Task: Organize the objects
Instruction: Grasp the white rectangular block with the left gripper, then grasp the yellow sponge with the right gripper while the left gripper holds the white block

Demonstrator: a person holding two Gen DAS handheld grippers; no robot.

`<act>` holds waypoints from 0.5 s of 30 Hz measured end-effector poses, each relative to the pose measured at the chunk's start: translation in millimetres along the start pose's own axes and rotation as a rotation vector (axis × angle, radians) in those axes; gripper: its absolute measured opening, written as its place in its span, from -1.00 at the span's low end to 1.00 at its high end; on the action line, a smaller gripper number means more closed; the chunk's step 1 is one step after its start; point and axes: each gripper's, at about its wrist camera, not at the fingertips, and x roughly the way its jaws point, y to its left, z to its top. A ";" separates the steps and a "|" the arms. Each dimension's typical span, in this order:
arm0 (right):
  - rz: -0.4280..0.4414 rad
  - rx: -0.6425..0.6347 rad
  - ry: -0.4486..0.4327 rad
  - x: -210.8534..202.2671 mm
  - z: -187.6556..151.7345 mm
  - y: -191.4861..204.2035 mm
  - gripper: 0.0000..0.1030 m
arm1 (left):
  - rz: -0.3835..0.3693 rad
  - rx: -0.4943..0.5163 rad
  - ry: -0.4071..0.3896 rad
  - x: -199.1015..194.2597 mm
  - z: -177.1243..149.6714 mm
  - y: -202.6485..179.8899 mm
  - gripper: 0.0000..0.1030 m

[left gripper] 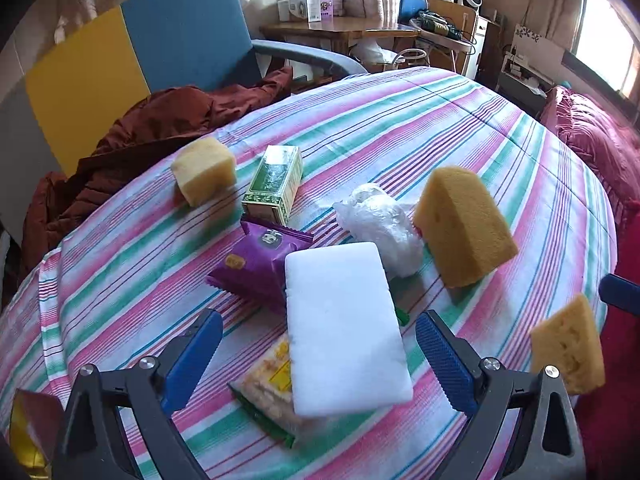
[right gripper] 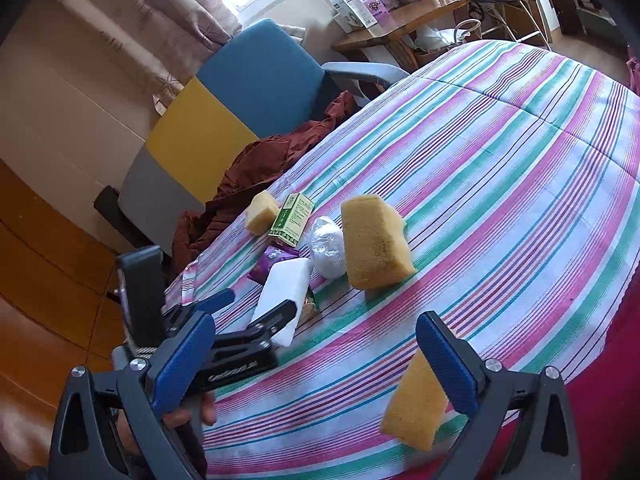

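Observation:
On the striped bedspread (left gripper: 460, 128) lie a white foam block (left gripper: 344, 336), a purple snack packet (left gripper: 256, 264), a cracker packet (left gripper: 268, 392) under the block, a green box (left gripper: 274, 184), a white plastic bag (left gripper: 380, 224) and three yellow sponges (left gripper: 464, 228) (left gripper: 206, 170) (left gripper: 570, 348). My left gripper (left gripper: 320, 364) is open, its fingers on either side of the white block's near end. My right gripper (right gripper: 316, 364) is open and empty, with the small sponge (right gripper: 416, 404) beside its right finger (right gripper: 446, 360). The left gripper (right gripper: 256, 312) shows in the right wrist view at the white block (right gripper: 286, 288).
A blue and yellow chair (left gripper: 160, 40) with a brown garment (left gripper: 152, 128) stands beyond the bed's left edge. A red quilt (left gripper: 592, 140) lies at the right. A wooden desk (left gripper: 340, 32) with boxes stands at the back. The big sponge (right gripper: 374, 240) stands upright mid-bed.

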 end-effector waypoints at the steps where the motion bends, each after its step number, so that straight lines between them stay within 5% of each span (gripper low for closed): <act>1: 0.000 0.000 0.000 0.0 0.1 -0.1 0.99 | -0.002 -0.012 0.003 4.4 0.1 2.2 0.66; 3: 0.000 0.000 0.000 0.1 0.2 -0.1 0.99 | -0.044 -0.045 0.027 9.8 -2.3 8.6 0.09; 15: -0.018 -0.003 0.013 1.6 -0.4 0.3 0.99 | -0.090 -0.131 -0.017 -51.7 -70.7 18.7 0.10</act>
